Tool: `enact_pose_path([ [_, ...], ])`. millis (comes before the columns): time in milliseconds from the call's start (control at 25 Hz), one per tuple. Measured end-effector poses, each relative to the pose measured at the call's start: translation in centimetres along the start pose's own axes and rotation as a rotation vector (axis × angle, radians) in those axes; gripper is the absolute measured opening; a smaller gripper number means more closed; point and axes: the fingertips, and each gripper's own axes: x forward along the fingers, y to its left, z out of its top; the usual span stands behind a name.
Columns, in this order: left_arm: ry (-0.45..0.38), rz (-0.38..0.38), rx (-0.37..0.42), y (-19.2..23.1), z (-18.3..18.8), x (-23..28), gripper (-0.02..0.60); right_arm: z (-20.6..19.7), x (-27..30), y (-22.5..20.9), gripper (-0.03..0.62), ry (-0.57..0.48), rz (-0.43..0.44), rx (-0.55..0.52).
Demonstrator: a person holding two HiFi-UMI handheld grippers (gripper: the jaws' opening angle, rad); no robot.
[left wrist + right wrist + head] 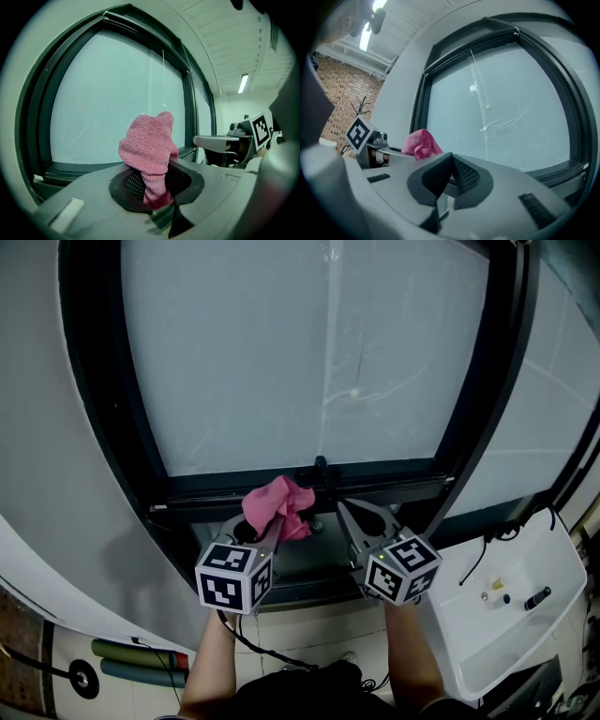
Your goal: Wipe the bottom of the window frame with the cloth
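Observation:
A crumpled pink cloth (pixel 278 505) sticks up from the jaws of my left gripper (pixel 275 524), which is shut on it just in front of the dark bottom rail of the window frame (pixel 234 486). In the left gripper view the cloth (pixel 150 154) stands pinched between the black pads, with the frame's bottom rail (pixel 75 166) behind it. My right gripper (pixel 360 518) hovers beside it to the right, over the sill, with its jaws closed together and nothing between them (pixel 449 177). From that view the cloth (pixel 421 143) shows at the left.
A dark window handle (pixel 322 470) stands on the bottom rail between the two grippers. A blind cord with a bead (pixel 354 390) hangs against the frosted pane. A white tray-like surface (pixel 544 563) with small items lies at the right. Green rolls (pixel 141 662) lie lower left.

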Motion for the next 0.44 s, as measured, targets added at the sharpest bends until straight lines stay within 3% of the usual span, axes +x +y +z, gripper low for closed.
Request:
enact_pose_path([
  [440, 0.002, 0.008, 0.024, -0.35, 0.04, 0.13, 0.084, 0.07, -0.05, 0.04, 0.0, 0.005, 0.003, -0.011],
])
